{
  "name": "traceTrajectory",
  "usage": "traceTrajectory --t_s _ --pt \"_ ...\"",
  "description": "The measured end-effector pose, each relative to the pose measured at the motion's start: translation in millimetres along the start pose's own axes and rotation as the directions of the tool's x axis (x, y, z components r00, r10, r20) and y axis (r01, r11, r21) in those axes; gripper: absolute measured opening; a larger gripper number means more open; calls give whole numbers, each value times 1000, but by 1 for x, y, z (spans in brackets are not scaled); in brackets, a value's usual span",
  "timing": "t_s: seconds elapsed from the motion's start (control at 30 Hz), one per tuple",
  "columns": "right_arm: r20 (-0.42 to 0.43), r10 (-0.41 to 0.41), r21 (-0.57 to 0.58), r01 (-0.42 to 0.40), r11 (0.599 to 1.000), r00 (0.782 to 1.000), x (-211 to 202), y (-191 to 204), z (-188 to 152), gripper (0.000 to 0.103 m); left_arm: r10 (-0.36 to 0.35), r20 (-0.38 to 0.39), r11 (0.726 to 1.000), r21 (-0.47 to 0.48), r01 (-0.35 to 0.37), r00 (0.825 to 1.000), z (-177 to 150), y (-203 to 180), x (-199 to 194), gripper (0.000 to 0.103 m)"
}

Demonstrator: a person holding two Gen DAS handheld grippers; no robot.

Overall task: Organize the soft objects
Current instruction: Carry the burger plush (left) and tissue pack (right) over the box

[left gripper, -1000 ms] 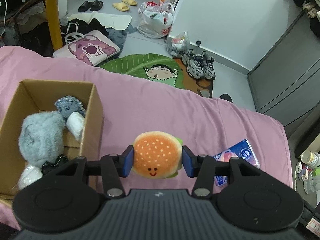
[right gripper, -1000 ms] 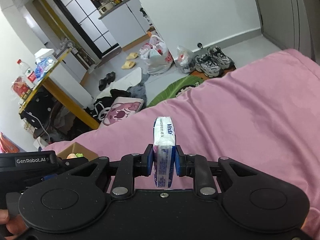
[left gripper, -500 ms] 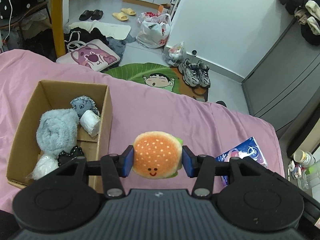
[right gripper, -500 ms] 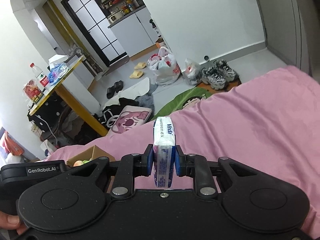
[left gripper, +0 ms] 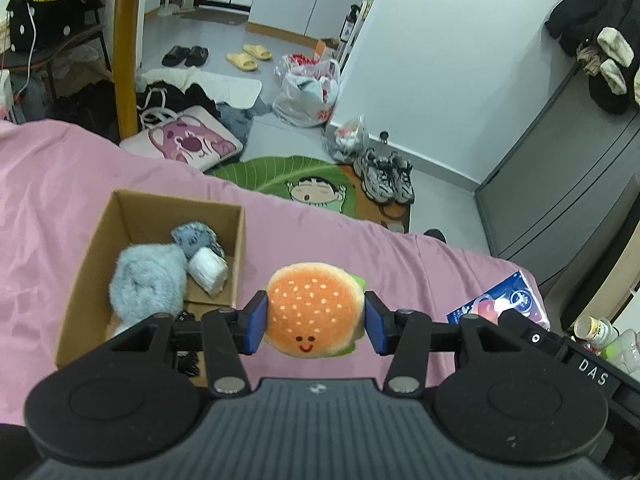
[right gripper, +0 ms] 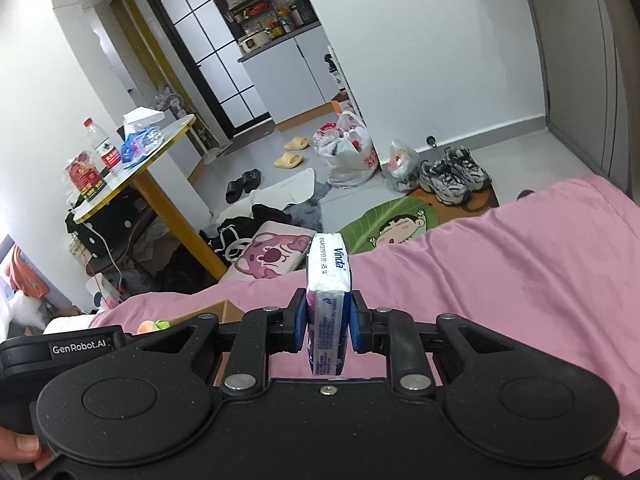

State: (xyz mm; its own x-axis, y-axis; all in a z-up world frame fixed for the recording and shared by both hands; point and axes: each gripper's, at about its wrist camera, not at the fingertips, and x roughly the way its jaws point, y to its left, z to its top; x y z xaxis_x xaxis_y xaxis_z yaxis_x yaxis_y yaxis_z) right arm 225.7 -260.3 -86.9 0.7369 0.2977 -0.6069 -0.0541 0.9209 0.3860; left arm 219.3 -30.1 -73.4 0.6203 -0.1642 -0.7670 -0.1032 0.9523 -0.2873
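The left hand-held gripper (left gripper: pixel 315 322), clamped on the burger plush (left gripper: pixel 314 316), hangs over the bed with the box (left gripper: pixel 136 216) ahead-left and below, nearer than for the right hand-held gripper (right gripper: pixel 329 326), which pinches the tissue pack (right gripper: pixel 328 300) upright.

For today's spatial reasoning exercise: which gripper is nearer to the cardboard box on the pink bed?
Left. The left gripper, holding the burger plush, hovers just beside the cardboard box. The right gripper, holding a tissue pack, sits further off, beyond the left.
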Motion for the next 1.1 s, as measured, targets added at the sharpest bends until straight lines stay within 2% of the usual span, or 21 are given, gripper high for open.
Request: traceTrajectory --t_s 0.57,1.1 --pt "15 -18 -102 19 995 1000 2 59 -7 21 -1 81 999 -47 4 997 13 53 -39 49" --pt "-61 10 -174 -20 985 998 32 115 -25 21 17 42 991 -131 -12 999 6 117 -29 50"
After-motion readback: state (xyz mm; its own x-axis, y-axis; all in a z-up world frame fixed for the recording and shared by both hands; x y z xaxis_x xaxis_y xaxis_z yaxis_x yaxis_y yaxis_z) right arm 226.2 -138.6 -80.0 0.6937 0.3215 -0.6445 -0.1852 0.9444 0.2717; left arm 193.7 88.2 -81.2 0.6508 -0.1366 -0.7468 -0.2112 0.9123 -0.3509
